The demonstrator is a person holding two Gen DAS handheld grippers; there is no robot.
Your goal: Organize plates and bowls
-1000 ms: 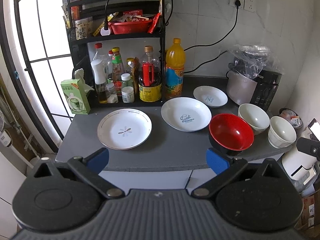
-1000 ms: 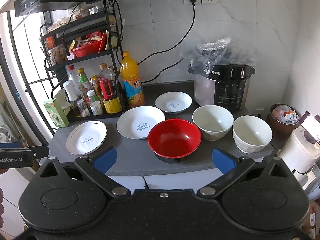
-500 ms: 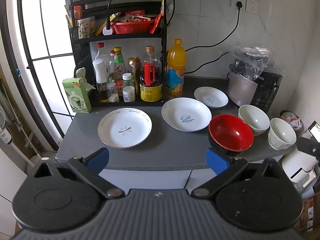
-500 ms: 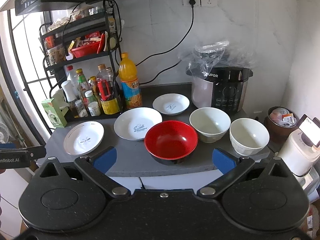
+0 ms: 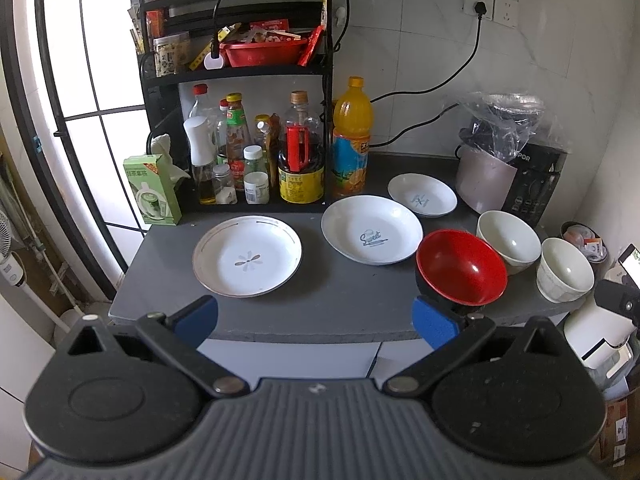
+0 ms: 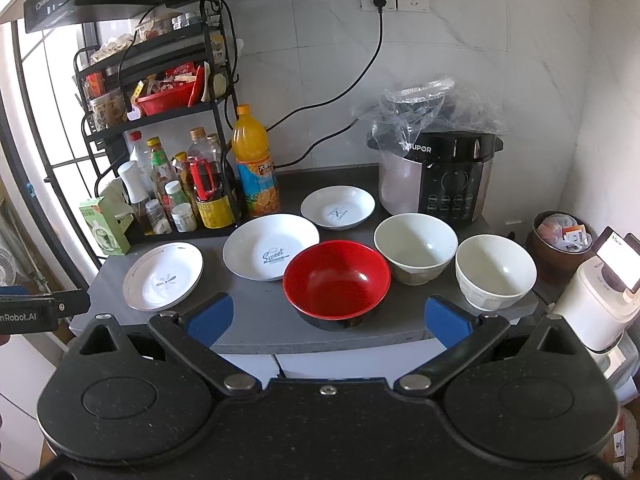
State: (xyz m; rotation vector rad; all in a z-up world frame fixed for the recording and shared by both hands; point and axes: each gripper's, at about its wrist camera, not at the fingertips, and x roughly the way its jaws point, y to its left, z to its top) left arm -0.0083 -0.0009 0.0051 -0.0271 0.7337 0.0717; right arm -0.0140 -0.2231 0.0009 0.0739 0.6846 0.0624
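On the grey counter (image 5: pixel 320 304) stand three white plates: a flower plate (image 5: pixel 247 255) (image 6: pixel 163 276) at the left, a "Sweet" plate (image 5: pixel 372 229) (image 6: pixel 271 246) in the middle, a small plate (image 5: pixel 422 194) (image 6: pixel 338 207) behind. A red bowl (image 5: pixel 460 267) (image 6: pixel 337 278) sits near the front edge, with two white bowls (image 6: pixel 416 248) (image 6: pixel 496 270) to its right. My left gripper (image 5: pixel 316 318) is open, short of the counter's front edge. My right gripper (image 6: pixel 326 318) is open in front of the red bowl, holding nothing.
A black rack (image 5: pixel 256 80) with bottles and jars stands at the back left, an orange juice bottle (image 5: pixel 352 140) beside it. A bagged rice cooker (image 6: pixel 444 168) fills the back right. A white appliance (image 6: pixel 592 312) stands right of the counter. The left gripper's body (image 6: pixel 28 312) shows in the right view.
Both grippers drew back slightly from the counter and rose a little. The dishes have not moved and both grippers stayed open.
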